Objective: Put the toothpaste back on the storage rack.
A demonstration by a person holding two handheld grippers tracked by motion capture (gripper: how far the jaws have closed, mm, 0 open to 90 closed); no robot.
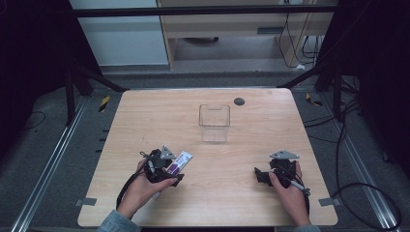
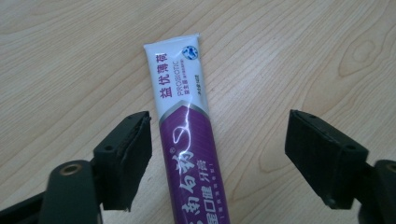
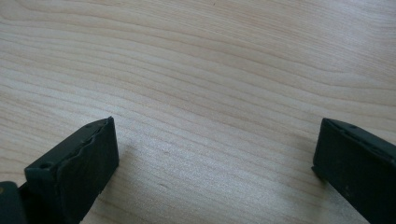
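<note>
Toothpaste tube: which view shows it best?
Left gripper view. The toothpaste tube lies between the left gripper's open jaws, its print sharp and neither pad pressing it. In the high view it's a small purple-white sliver beside that gripper, partly hidden by it.

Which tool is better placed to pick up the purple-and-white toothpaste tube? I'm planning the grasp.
Left. The left tool already straddles the purple-and-white toothpaste tube, its jaws open on either side. The right tool sits apart over bare wooden table.

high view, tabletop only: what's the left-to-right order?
left gripper → toothpaste tube → clear plastic container → dark round cap in the table → right gripper
</note>
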